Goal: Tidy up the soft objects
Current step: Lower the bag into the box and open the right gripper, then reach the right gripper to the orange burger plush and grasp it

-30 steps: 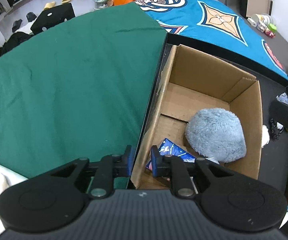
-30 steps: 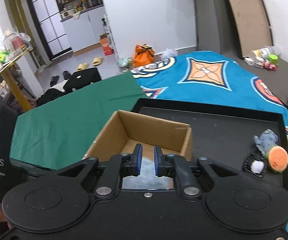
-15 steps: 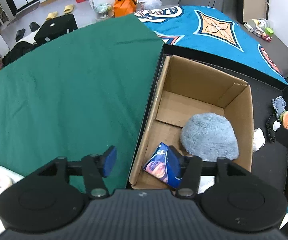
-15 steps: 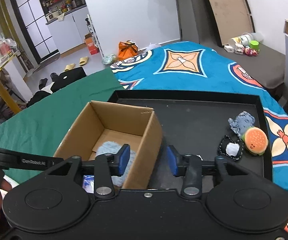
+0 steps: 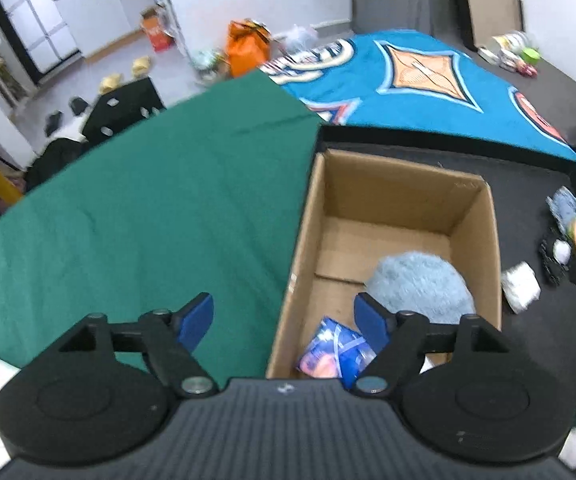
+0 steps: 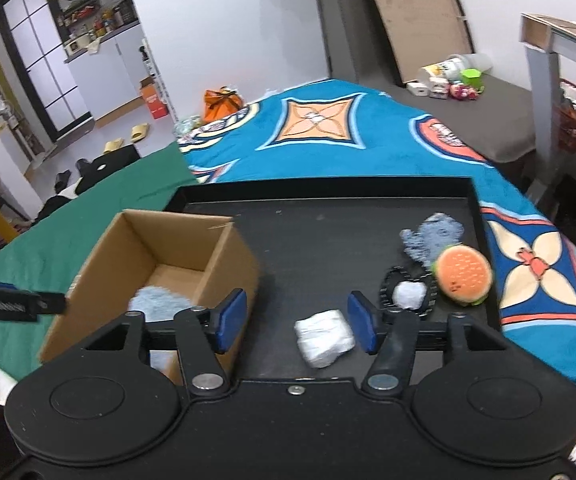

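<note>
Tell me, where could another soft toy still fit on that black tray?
The black tray is bare between the cardboard box and the burger plush, toward its far rim. The near right corner is crowded: white wad, grey plush, black ring.

A bed covered by a teal patterned blanket (image 6: 371, 148) and a plain green cloth (image 5: 148, 208) carries a shallow black rectangular tray (image 6: 327, 236). On the tray stand an open brown cardboard box (image 6: 224, 264) at its left end and, well apart at the right, a white crumpled wad (image 6: 323, 338), a black ring-shaped item with a white puff inside (image 6: 407, 294), a plush hamburger toy (image 6: 463, 274) and a grey-blue fuzzy toy (image 6: 431, 236) touching the burger.
</note>
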{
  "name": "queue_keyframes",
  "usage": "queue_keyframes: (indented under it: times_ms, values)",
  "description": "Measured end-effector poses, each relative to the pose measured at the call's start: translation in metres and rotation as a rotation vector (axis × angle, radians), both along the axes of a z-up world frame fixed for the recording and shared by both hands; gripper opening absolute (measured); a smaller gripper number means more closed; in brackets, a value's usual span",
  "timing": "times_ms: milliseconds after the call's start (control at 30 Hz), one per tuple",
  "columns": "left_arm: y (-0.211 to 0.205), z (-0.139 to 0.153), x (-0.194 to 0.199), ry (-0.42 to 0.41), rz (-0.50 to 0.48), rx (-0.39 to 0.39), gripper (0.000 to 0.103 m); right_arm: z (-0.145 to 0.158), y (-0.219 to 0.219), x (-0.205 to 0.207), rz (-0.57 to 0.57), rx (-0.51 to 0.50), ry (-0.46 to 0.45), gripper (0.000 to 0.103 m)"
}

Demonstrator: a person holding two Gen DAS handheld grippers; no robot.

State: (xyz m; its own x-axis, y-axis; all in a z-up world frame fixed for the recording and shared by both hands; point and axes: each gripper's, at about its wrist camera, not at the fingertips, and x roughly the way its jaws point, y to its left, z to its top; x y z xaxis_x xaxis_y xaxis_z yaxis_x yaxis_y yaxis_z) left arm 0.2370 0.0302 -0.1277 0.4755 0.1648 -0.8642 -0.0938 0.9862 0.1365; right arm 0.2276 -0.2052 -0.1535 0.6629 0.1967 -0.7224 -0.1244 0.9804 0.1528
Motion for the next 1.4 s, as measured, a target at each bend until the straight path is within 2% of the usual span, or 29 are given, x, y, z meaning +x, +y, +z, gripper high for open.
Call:
queue_keyframes:
  times_ms: [100, 600, 800, 1067, 1267, 1333, 1400]
  values:
    - [-0.001, 0.001, 0.003, -0.009, 0.014, 0.011, 0.08, -0.004, -0.014, 0.003, -0.019, -0.022, -0.012, 0.06]
    - [-0.015, -0.009, 0.012, 0.078, 0.014, 0.049, 0.08, -0.036, -0.079, 0.027, -0.05, -0.132, -0.005, 0.061]
    - [-0.012, -0.017, 0.017, 0.115, 0.04, 0.051, 0.081, -0.049, -0.09, 0.041, -0.036, -0.18, 0.0, 0.062]
    - [-0.018, -0.024, 0.026, 0.146, 0.034, 0.095, 0.081, -0.065, -0.099, 0.056, -0.071, -0.171, -0.022, 0.061]
    - [-0.023, -0.026, 0.031, 0.162, 0.013, 0.137, 0.081, -0.078, -0.109, 0.064, -0.093, -0.133, -0.01, 0.053]
    - [-0.024, -0.026, 0.031, 0.164, 0.009, 0.144, 0.081, -0.083, -0.111, 0.066, -0.094, -0.131, 0.0, 0.04]
    - [-0.024, -0.026, 0.032, 0.166, 0.008, 0.148, 0.081, -0.087, -0.113, 0.066, -0.095, -0.136, 0.016, 0.034]
